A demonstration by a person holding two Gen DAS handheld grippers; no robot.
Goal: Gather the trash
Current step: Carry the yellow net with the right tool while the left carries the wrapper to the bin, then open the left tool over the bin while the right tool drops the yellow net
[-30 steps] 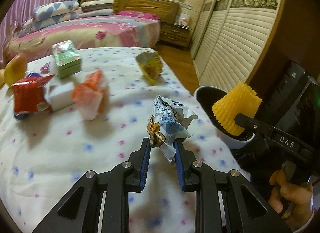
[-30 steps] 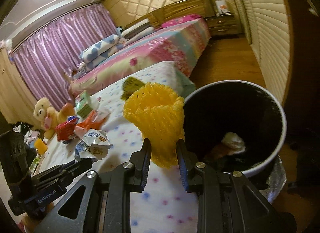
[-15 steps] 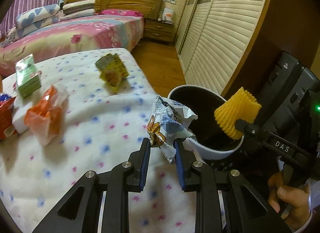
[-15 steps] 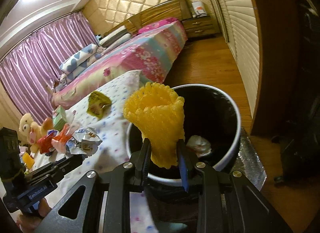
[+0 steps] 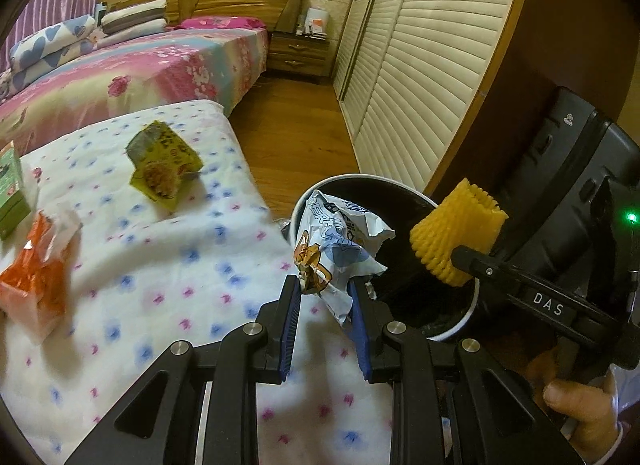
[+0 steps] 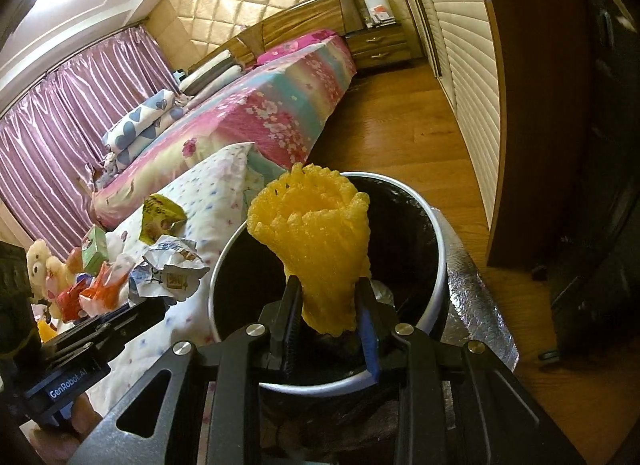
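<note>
The left gripper point(image 5: 324, 297) is closed on a crumpled blue-and-white snack wrapper point(image 5: 340, 241), its blue pads pinching the wrapper's lower end while the rest stands up above the fingers, over the near rim of the trash bin point(image 5: 470, 315). The bin is white outside with a black liner and sits on the wooden floor just beside the corner of the dotted white bedspread point(image 5: 160, 285). The right gripper point(image 6: 330, 311) holds a yellow foam fruit net point(image 6: 316, 241) directly over the bin's mouth point(image 6: 438, 277); its jaws have just been easing apart, yet the pads appear to press the net's narrow lower end still, though the net hides the contact on one side, so how firm the hold is stays uncertain. Pale rubbish lies at the bottom of the bin, mostly hidden behind the right fingers. In the left wrist view the right gripper shows from the side with the net at its tip above the bin, and a hand point(image 5: 580, 413) grips its handle. Still lying on the bedspread are a yellow-green snack packet point(image 5: 162, 163), an orange packet point(image 5: 38, 277) and a green carton point(image 5: 10, 191), all well apart from the bin. A second bed with a pink floral cover point(image 5: 140, 69) stands behind.
</note>
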